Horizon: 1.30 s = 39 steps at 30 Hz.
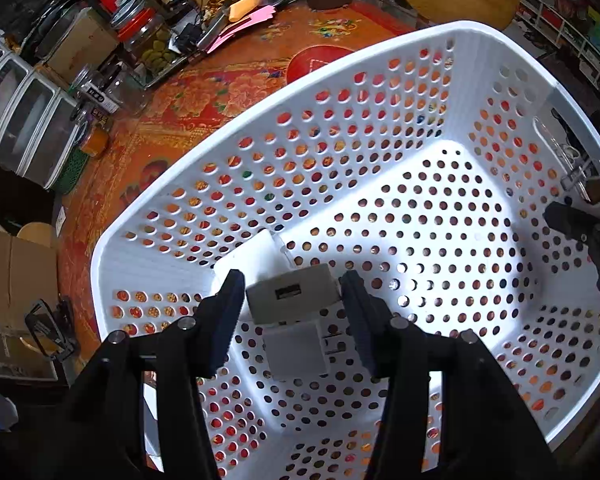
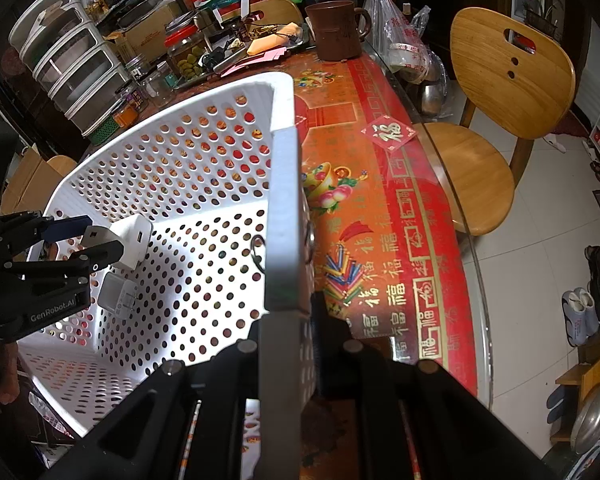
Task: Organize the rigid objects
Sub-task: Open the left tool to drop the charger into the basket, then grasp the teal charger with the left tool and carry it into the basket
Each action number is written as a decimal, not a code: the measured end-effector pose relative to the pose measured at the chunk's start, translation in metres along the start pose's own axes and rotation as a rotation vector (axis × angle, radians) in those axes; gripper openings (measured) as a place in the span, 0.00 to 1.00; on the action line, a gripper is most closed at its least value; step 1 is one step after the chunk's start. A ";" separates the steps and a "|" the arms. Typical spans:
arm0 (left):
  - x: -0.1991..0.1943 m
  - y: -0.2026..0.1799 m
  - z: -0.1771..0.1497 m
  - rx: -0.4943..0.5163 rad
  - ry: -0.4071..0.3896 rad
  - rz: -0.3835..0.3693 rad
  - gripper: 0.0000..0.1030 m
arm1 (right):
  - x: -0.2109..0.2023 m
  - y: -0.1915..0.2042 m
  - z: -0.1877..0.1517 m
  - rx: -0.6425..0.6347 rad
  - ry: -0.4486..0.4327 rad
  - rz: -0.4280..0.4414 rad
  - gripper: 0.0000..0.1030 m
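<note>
A white perforated basket [image 1: 380, 92] [image 2: 180, 140] stands on the table. My left gripper [image 1: 294, 304] [image 2: 96, 236] reaches down into it. Its jaws stand apart around a small grey-white USB charger [image 1: 292, 296] [image 2: 95, 234], with a thin gap at each pad. That charger rests against a larger white charger [image 1: 256, 256] [image 2: 134, 246] behind it. A pale cube plug [image 1: 296, 350] [image 2: 116, 292] lies just below it. My right gripper [image 2: 288, 312] [image 1: 576, 224] is shut on the basket's rim [image 2: 284, 200].
Jars [image 1: 152, 40], stacked clear drawers [image 2: 72, 60], a brown mug [image 2: 336, 30] and papers crowd the far side of the red patterned tablecloth [image 2: 380, 220]. A wooden chair [image 2: 500, 100] stands past the table's right edge. A metal ring [image 2: 258, 250] hangs on the basket wall.
</note>
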State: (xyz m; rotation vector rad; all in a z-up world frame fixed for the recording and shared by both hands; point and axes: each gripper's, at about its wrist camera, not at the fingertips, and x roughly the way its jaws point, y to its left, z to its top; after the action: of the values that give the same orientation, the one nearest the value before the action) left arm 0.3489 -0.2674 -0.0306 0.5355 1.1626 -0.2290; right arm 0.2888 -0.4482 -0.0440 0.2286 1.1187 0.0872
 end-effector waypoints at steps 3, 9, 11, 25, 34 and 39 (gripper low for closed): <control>-0.005 0.003 -0.005 0.007 -0.050 0.019 0.90 | 0.000 0.000 0.000 0.001 0.000 0.000 0.09; -0.031 0.016 -0.024 0.001 -0.125 0.045 0.91 | 0.001 0.000 0.000 -0.002 0.003 -0.005 0.10; -0.048 0.029 -0.035 -0.022 -0.165 0.047 0.91 | 0.001 0.000 0.001 0.000 0.004 -0.004 0.09; -0.101 0.216 -0.184 -0.319 -0.224 0.188 0.99 | 0.000 -0.001 0.001 0.001 0.000 -0.003 0.09; 0.008 0.259 -0.275 -0.471 -0.003 0.059 0.99 | 0.000 -0.001 0.001 0.001 -0.001 -0.004 0.09; 0.035 0.268 -0.287 -0.543 0.027 0.006 0.98 | 0.000 -0.001 0.002 0.000 -0.001 -0.004 0.09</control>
State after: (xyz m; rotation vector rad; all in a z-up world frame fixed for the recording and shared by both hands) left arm 0.2487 0.1116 -0.0701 0.0629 1.1888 0.1023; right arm 0.2903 -0.4494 -0.0432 0.2263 1.1185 0.0836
